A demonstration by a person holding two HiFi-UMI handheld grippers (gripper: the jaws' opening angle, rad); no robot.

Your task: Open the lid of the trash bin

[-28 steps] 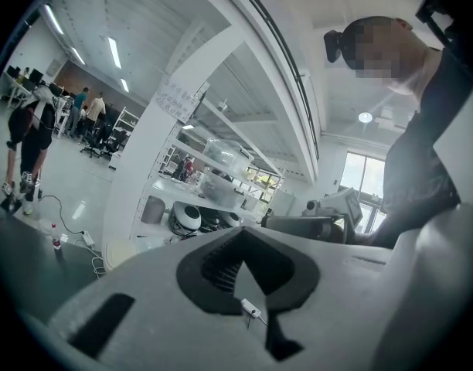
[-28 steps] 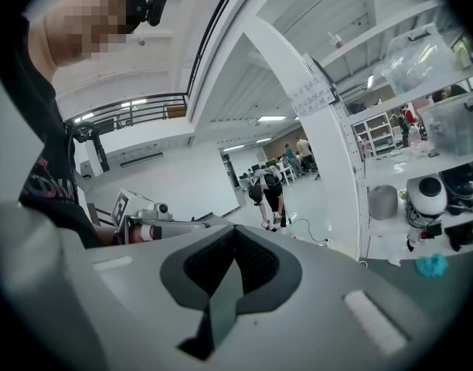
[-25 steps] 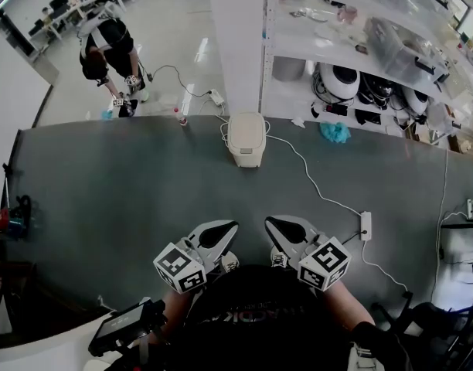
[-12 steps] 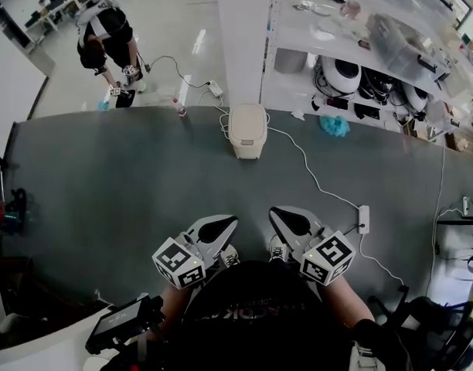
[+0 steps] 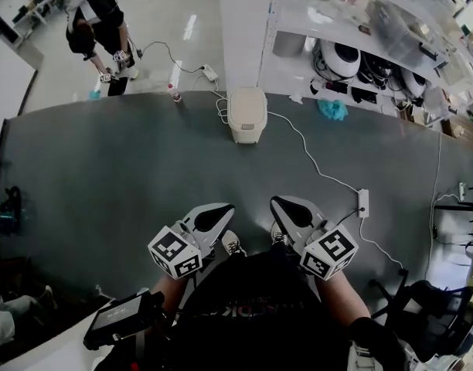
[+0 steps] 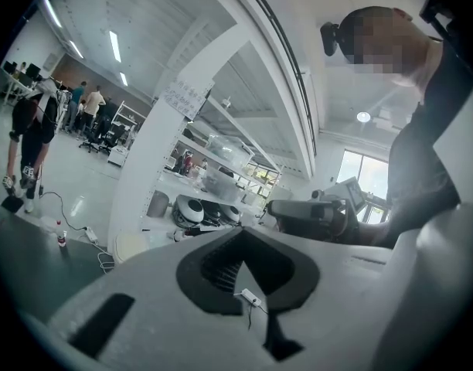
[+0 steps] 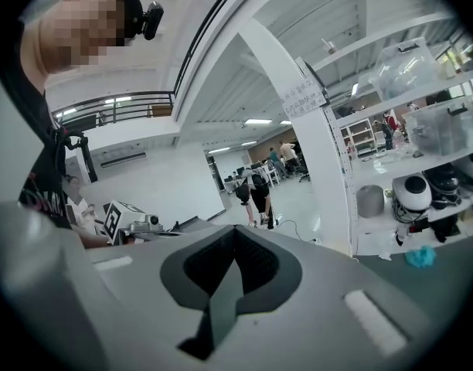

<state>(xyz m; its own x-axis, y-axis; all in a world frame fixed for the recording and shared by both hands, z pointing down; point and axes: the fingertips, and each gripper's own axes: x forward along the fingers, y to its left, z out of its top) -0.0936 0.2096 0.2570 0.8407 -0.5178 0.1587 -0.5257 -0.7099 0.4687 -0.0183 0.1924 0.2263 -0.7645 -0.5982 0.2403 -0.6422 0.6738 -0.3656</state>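
The trash bin (image 5: 246,114) stands at the far edge of the grey table (image 5: 105,184), cream-coloured, its lid down. Both tools are well short of it, held close to the person's body at the near edge. The left gripper (image 5: 216,216) sits nearer than the bin and a little to its left, the right gripper (image 5: 286,210) nearer and a little to its right. The 2 point roughly toward the bin, with bare tabletop between.

Each gripper's own view shows its 2 jaws pressed together with nothing between them.

A white cable (image 5: 306,157) runs from the bin's right side across the table to a power strip (image 5: 364,202), which lies right of the bin and toward the near edge. Just left of the bin, at the table's far edge, stands a small bottle (image 5: 173,92). Beyond the bin rises a white pillar (image 5: 244,29); right of it are shelves (image 5: 360,29) and a teal cloth (image 5: 334,110). Far to the bin's left, on the floor beyond the table, another person (image 5: 97,29) bends over.
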